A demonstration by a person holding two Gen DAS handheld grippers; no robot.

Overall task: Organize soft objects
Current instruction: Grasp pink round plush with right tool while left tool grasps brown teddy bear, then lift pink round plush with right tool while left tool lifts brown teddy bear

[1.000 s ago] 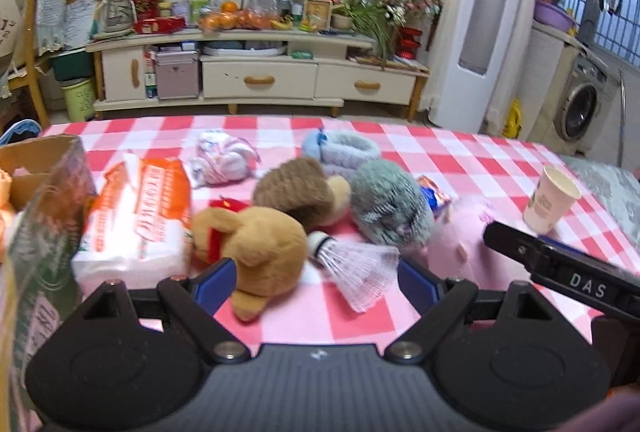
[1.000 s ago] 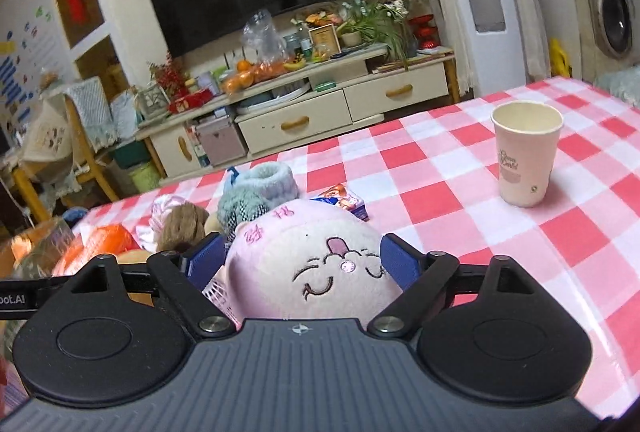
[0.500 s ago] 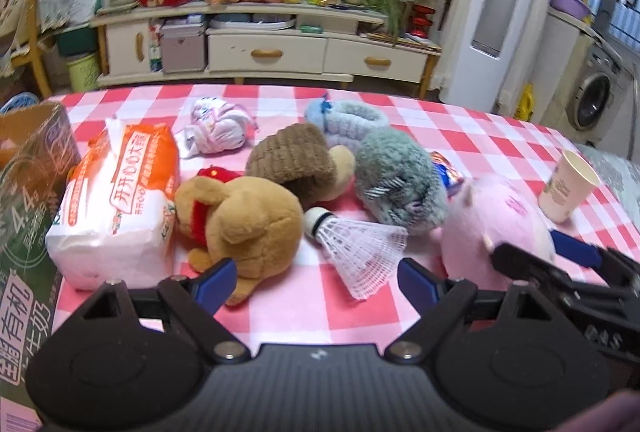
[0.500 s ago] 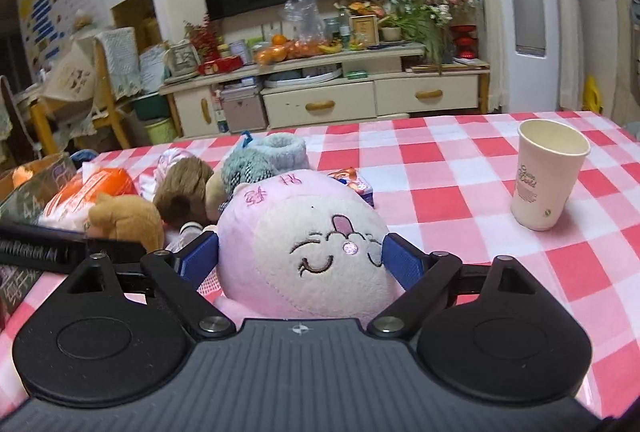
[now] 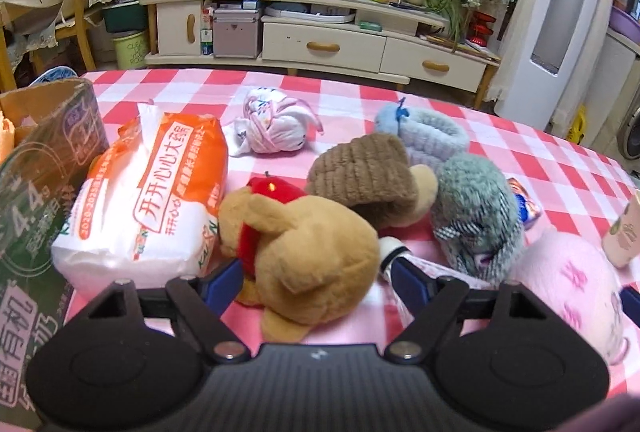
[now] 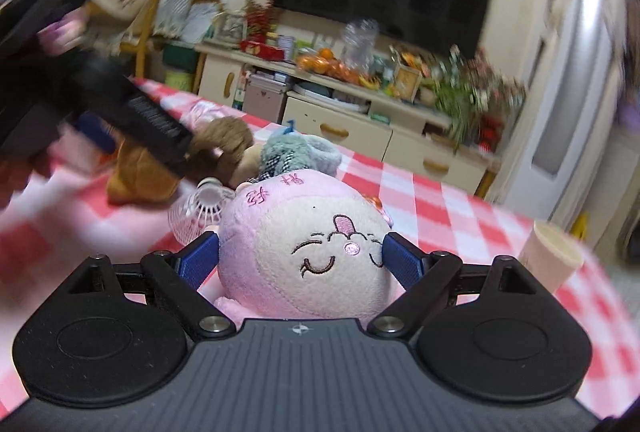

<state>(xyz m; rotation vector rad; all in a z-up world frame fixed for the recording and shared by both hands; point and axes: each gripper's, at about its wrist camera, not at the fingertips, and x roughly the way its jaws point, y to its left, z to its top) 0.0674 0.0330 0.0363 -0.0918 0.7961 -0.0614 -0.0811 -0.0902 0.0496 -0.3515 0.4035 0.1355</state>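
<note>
Step in hand: double pickup. Left gripper (image 5: 316, 278) straddles the tan plush bear (image 5: 308, 252), jaws closing, pads not yet pressing as far as I can tell. Bear lies on the table (image 5: 560, 168) just right of the orange tissue pack (image 5: 148, 200). Right gripper (image 6: 300, 262) clamps the pink plush (image 6: 308, 256), which sits right of the bear past the shuttlecock (image 6: 200, 212); view blurred, so grip firmness is uncertain. Next: finish the squeeze on the bear, lift both, probably toward the cardboard box (image 5: 44, 168) left of the pack.
</note>
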